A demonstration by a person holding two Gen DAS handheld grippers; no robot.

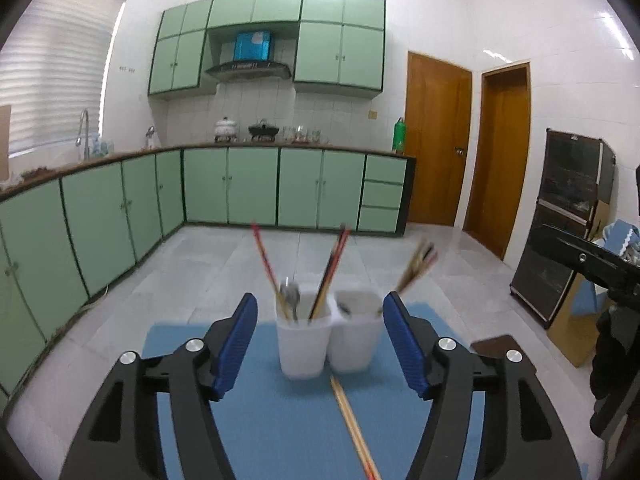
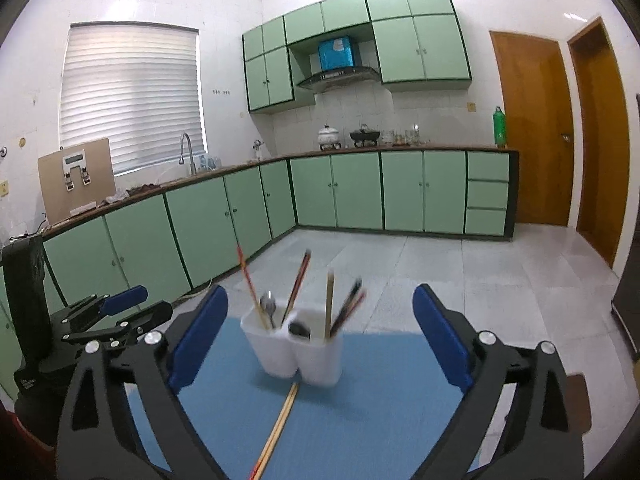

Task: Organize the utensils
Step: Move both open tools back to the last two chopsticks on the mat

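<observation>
A white two-compartment utensil holder [image 1: 328, 340] [image 2: 296, 354] stands on a blue mat [image 1: 288, 420] [image 2: 360, 408]. Chopsticks and a spoon [image 1: 290, 298] [image 2: 268, 308] stick up from its compartments. A pair of light wooden chopsticks [image 1: 354, 424] [image 2: 278, 426] lies on the mat in front of the holder. My left gripper [image 1: 320, 344] is open and empty, its blue pads either side of the holder in view, short of it. My right gripper [image 2: 320, 336] is open and empty, also short of the holder. The left gripper also shows in the right wrist view [image 2: 116, 308].
The mat lies on a table whose brown corner [image 1: 496, 346] shows at right. Beyond are tiled floor, green cabinets [image 1: 240, 192] and wooden doors [image 1: 436, 140]. A dark cabinet [image 1: 568, 220] stands at right. The right gripper's body shows in the left wrist view [image 1: 588, 260].
</observation>
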